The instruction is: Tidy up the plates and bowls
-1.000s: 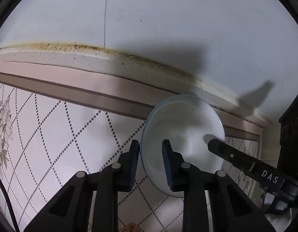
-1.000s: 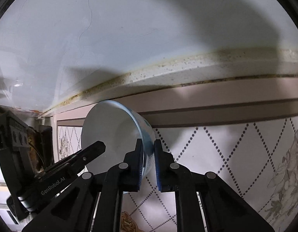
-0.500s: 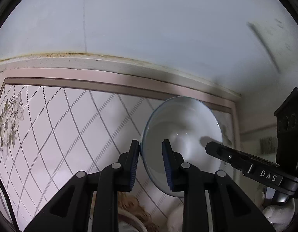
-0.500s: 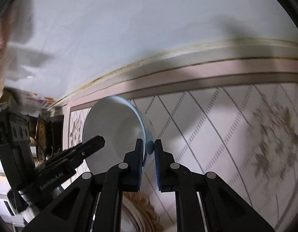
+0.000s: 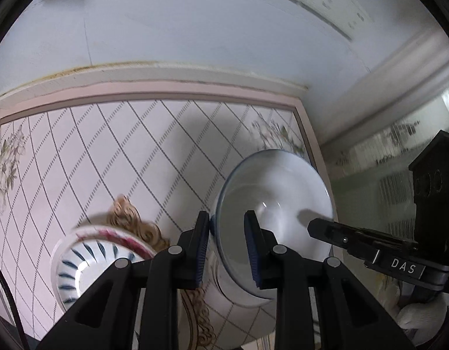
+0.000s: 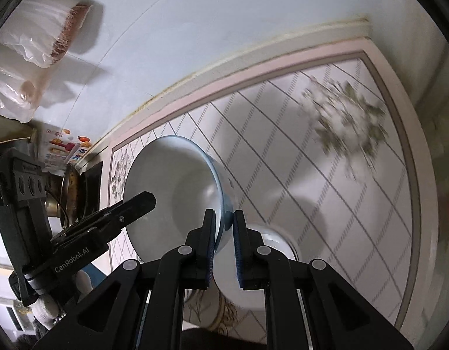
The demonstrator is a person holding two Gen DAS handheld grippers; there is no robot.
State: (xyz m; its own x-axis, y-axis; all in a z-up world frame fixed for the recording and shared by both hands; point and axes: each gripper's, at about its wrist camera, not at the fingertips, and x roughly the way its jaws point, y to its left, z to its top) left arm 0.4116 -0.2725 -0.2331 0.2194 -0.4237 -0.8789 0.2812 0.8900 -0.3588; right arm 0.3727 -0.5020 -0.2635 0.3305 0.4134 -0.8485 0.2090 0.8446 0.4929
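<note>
Both tools pinch opposite sides of one pale blue-rimmed bowl (image 5: pixel 271 204), which is held in the air and tipped on edge above the tiled surface (image 5: pixel 107 151). The left hand-held gripper (image 5: pixel 226 245) has the rim between its pads, though a little slack shows at the inner pad. The right hand-held gripper (image 6: pixel 224 242) is clamped tight on the far rim. The glaze is slick and the bite thin (just the rim), so the bowl could likely pivot or slip if either side eases first. Below sit a blue-striped bowl (image 5: pixel 87 265) on the left and a white bowl (image 6: pixel 253 262) directly underneath; a drop or crooked descent could chip them.
</note>
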